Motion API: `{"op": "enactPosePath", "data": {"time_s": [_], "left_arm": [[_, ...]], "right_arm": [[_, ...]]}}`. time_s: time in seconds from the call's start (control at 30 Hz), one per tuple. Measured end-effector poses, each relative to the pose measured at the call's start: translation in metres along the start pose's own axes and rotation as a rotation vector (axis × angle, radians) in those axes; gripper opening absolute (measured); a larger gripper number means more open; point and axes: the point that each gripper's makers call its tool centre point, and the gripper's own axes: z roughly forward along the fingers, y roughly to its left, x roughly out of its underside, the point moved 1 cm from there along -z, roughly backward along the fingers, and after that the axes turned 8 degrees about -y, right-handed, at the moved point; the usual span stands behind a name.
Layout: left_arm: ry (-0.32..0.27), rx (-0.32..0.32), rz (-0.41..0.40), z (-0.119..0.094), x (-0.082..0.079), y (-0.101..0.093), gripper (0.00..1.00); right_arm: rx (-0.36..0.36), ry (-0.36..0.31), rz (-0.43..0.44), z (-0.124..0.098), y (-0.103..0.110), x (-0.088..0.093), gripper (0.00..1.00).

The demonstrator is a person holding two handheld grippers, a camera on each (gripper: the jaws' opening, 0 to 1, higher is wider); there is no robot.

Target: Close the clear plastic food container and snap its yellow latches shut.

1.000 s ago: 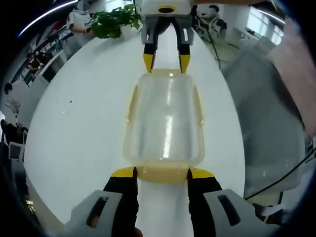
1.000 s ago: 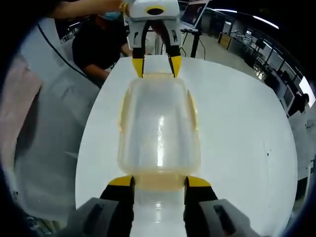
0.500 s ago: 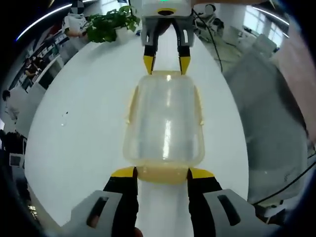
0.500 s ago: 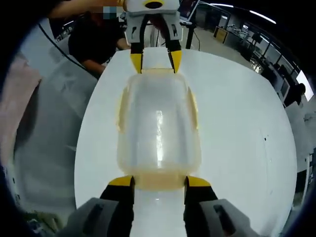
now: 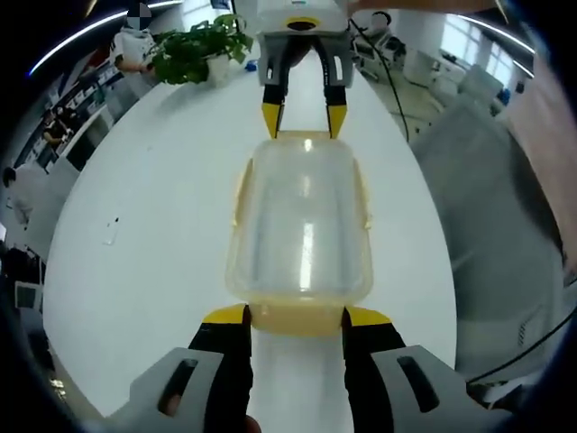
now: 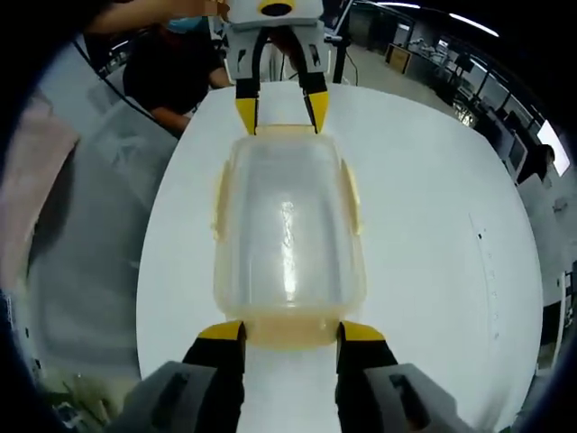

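The clear plastic food container with its lid on lies lengthwise between my two grippers over the white table. Pale yellow latches run along its long sides, lying against the walls. My left gripper is shut on the near short end, a yellow end latch between its jaws. My right gripper holds the far end. In the right gripper view the same container sits between my right gripper at the bottom and my left gripper at the top.
A potted plant stands at the table's far end. A grey plastic-covered bulk lies beside the table's right edge. A person in dark clothes is behind the table. A small dark mark is on the tabletop.
The container stays fixed between both grippers while the table and room slide behind it, so both hands and the container have moved together slightly.
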Motion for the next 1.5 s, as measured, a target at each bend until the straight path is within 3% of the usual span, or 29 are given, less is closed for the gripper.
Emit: {"op": "enactPosePath", "data": {"time_s": [0.67, 1.5], "left_arm": [[-0.019, 0.006, -0.004, 0.01, -0.012, 0.001, 0.37], [-0.006, -0.001, -0.013, 0.018, 0.002, 0.0, 0.37]], "right_arm": [[0.01, 0.024, 0.012, -0.008, -0.003, 0.013, 0.36], [0.011, 0.027, 0.013, 0.002, -0.002, 0.014, 0.37]]}}
